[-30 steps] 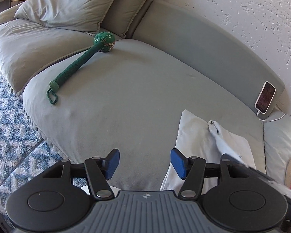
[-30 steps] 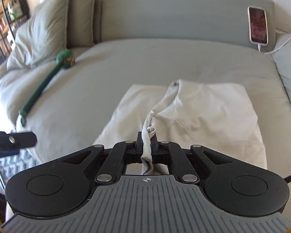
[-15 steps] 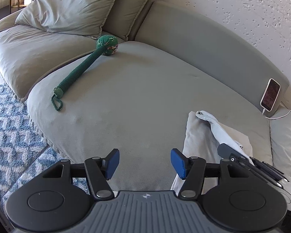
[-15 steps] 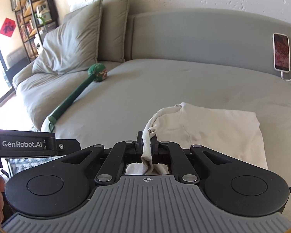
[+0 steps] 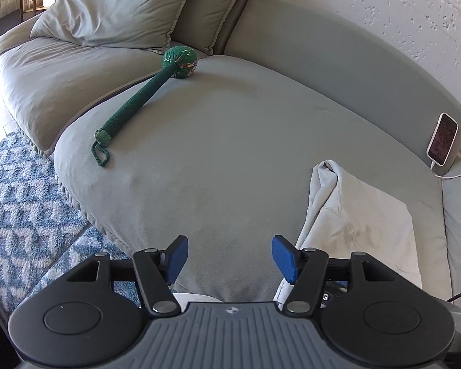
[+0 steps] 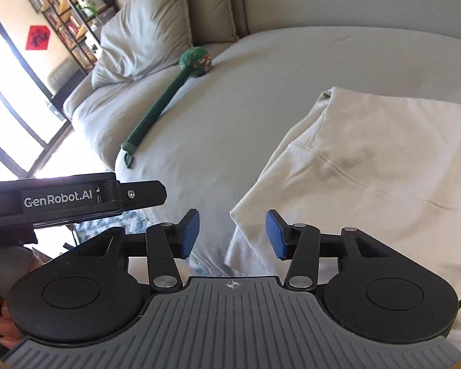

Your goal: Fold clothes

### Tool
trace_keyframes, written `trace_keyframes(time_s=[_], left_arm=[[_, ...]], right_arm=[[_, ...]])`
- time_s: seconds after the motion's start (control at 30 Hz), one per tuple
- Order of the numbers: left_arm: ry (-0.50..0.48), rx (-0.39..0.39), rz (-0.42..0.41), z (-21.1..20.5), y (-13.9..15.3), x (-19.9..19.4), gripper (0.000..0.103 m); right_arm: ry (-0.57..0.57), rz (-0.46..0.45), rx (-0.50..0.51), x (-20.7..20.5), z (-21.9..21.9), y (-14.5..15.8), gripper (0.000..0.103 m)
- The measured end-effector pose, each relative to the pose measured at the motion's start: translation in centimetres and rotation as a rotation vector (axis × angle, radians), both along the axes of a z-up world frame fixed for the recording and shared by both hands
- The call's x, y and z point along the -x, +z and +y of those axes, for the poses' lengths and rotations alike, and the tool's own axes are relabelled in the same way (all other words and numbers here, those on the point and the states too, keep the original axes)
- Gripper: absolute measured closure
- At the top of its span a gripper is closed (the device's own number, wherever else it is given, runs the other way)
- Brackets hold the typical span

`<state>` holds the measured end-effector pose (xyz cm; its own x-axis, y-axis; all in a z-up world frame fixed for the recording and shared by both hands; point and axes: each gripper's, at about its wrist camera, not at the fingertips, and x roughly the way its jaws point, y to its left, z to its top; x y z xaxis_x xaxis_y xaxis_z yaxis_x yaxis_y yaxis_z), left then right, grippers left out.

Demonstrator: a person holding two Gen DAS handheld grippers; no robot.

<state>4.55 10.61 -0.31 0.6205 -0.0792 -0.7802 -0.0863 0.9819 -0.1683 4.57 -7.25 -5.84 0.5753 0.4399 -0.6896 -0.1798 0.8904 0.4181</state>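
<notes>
A cream folded garment (image 6: pixel 368 160) lies on the grey sofa seat (image 6: pixel 230 107), its near edge draped over the front of the cushion. It also shows at the right of the left wrist view (image 5: pixel 362 224). My right gripper (image 6: pixel 232 233) is open and empty, hovering over the garment's near left corner. My left gripper (image 5: pixel 230 256) is open and empty above the seat's front edge, left of the garment. The left gripper's body (image 6: pixel 58 198) shows at the left of the right wrist view.
A green massage stick with a ball head (image 5: pixel 144 98) lies on the seat's far left. A phone (image 5: pixel 442 141) on a cable leans against the backrest at right. Grey cushions (image 5: pixel 116 6) sit at the back left. A blue patterned rug (image 5: pixel 18 209) covers the floor.
My right gripper has opened and let go of the garment's fold, which now lies flat on the seat. The right gripper has turned left. The left gripper shifted slightly.
</notes>
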Motion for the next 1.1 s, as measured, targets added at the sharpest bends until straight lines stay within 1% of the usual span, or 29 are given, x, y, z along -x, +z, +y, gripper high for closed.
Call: trace_keyframes(time_s=[0.1, 0.17, 0.23, 0.33, 0.4, 0.5, 0.57, 0.6, 0.63, 0.67, 0.7, 0.73, 0.8, 0.87, 0.9, 0.93, 0.97, 1.0, 1.1], left_arm=[[-0.010, -0.009, -0.002, -0.5, 0.1, 0.1, 0.044], [-0.020, -0.008, -0.003, -0.9, 0.2, 0.0, 0.043], [-0.033, -0.005, -0.007, -1.3, 0.2, 0.1, 0.043], [-0.065, 0.010, -0.004, -2.2, 0.2, 0.1, 0.044], [-0.109, 0.035, -0.010, -3.0, 0.2, 0.1, 0.045], [-0.188, 0.056, -0.019, -5.5, 0.1, -0.7, 0.047], [-0.244, 0.066, -0.030, -7.4, -0.5, -1.3, 0.053], [-0.286, 0.064, -0.035, -8.6, -1.1, -1.7, 0.067], [-0.311, 0.048, -0.030, -9.5, -1.7, -2.1, 0.085], [-0.325, 0.018, -0.019, -10.6, -2.5, -2.6, 0.091], [-0.331, -0.020, -0.012, -11.5, -3.3, -3.1, 0.099], [-0.330, -0.048, -0.023, -11.9, -4.0, -3.4, 0.099], [-0.329, -0.102, -0.047, -12.6, -5.2, -3.9, 0.099], [-0.315, -0.162, -0.013, -12.6, -6.7, -4.7, 0.099], [-0.298, -0.164, 0.010, -11.9, -7.3, -5.0, 0.099], [-0.287, -0.156, 0.025, -11.5, -7.4, -5.2, 0.097], [-0.277, -0.147, 0.039, -11.0, -7.5, -5.3, 0.097], [-0.281, -0.146, 0.052, -10.7, -7.1, -5.3, 0.095], [-0.301, -0.143, 0.082, -9.7, -5.7, -5.0, 0.094]], right_arm=[[0.013, 0.000, -0.022, 1.0, -1.2, 0.3, 0.053], [-0.013, 0.008, -0.044, 1.8, -2.5, 0.8, 0.053], [-0.067, 0.033, -0.071, 2.7, -4.5, 1.3, 0.053], [-0.180, 0.077, -0.120, 5.0, -8.4, 2.1, 0.053], [-0.232, 0.076, -0.150, 6.7, -10.8, 2.5, 0.052], [-0.296, 0.076, -0.096, 8.0, -13.4, 2.0, 0.052], [-0.358, 0.080, -0.073, 8.0, -14.7, 1.3, 0.050], [-0.393, 0.079, -0.071, 7.9, -15.3, 0.8, 0.051], [-0.413, 0.055, -0.065, 7.7, -15.5, 0.4, 0.062], [-0.414, 0.034, -0.039, 7.3, -15.2, 0.1, 0.102], [-0.415, 0.013, -0.013, 6.8, -14.9, -0.2, 0.101], [-0.415, -0.007, 0.012, 6.4, -14.6, -0.5, 0.102], [-0.367, -0.027, 0.037, 5.2, -13.7, -1.3, 0.102], [-0.297, -0.043, 0.084, 4.1, -12.6, -2.0, 0.101], [-0.263, -0.031, 0.110, 3.6, -12.0, -2.6, 0.099], [-0.235, 0.013, 0.127, 3.2, -11.7, -3.4, 0.097], [-0.230, 0.044, 0.127, 3.1, -11.8, -3.9, 0.102], [-0.225, 0.074, 0.126, 3.1, -12.0, -4.3, 0.102], [-0.238, 0.137, 0.049, 3.8, -13.7, -3.2, 0.102]])
